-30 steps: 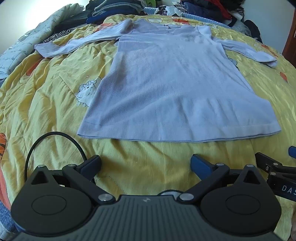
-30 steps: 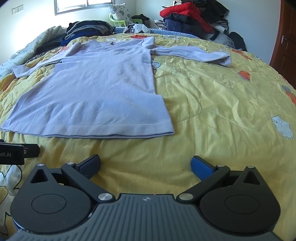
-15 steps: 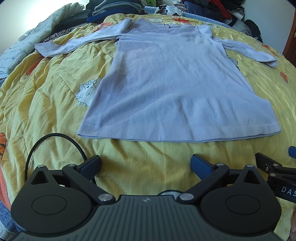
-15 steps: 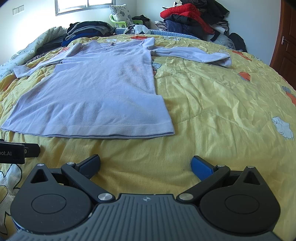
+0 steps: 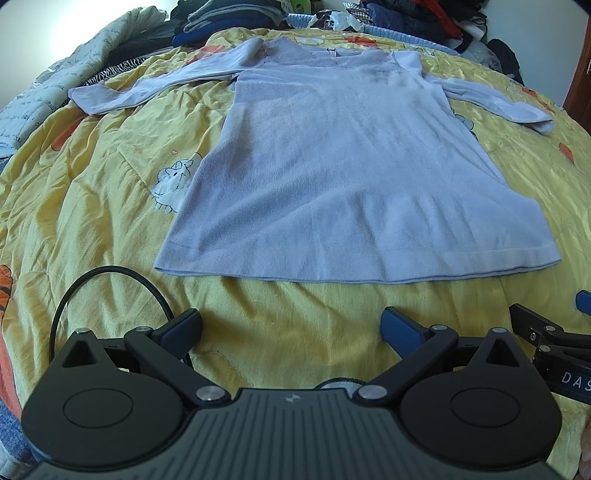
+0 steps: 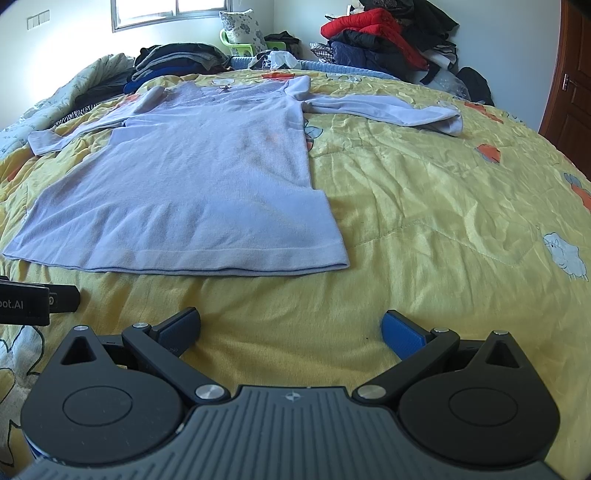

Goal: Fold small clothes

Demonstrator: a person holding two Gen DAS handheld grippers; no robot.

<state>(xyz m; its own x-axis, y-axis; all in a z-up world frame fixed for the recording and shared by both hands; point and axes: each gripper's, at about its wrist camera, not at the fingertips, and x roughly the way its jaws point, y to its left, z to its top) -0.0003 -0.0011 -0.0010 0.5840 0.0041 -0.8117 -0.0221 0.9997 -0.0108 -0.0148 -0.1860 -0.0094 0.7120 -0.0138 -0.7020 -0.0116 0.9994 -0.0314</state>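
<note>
Top (image 5: 351, 177): lilac fine knit, flat on yellow quilt (image 5: 92, 206), hem toward you, neck upper frame, sleeves spread. Your fingers (image 5: 400, 326) apart, both grippers.

lavender long-sleeved top (image 5: 354, 177) — flat, unfolded, sleeves spread

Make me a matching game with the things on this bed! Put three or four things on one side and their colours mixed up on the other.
Things:
1. long-sleeved top
2. bedspread
3. jacket on the far pile
4. left gripper pads

Colours:
A. red
B. dark blue
C. pale lilac-blue
D. yellow

Pairs: 1-C, 2-D, 3-A, 4-B
</note>
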